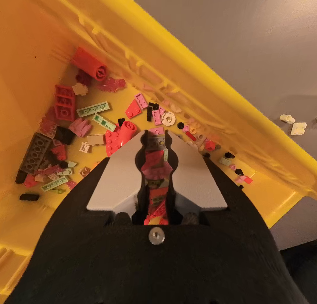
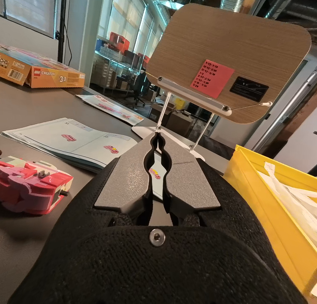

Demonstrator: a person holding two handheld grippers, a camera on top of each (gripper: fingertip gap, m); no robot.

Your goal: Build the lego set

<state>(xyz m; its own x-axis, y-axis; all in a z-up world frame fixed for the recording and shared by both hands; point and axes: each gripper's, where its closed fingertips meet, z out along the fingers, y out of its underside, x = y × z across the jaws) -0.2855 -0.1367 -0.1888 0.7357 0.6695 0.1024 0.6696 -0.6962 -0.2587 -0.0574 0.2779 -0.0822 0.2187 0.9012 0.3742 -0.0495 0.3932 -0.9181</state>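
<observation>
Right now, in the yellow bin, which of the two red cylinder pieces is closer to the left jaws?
The red cylinder lying on the red studded plate, just left of the left jaws. The other red cylinder lies far off in the bin's corner.

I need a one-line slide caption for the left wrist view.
Left hand-held gripper reaches into a yellow bin of loose building bricks, fingertips around a grey plate.

Handwriting on pink sticky note (image 2: 211, 78); print on orange box (image 2: 51, 77)

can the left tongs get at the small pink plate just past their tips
Probably yes. The left tongs are inside the yellow bin, parted around a grey brick, and the pink plate lies just beyond with nothing on it. Whether they grip the brick is unclear.
</observation>
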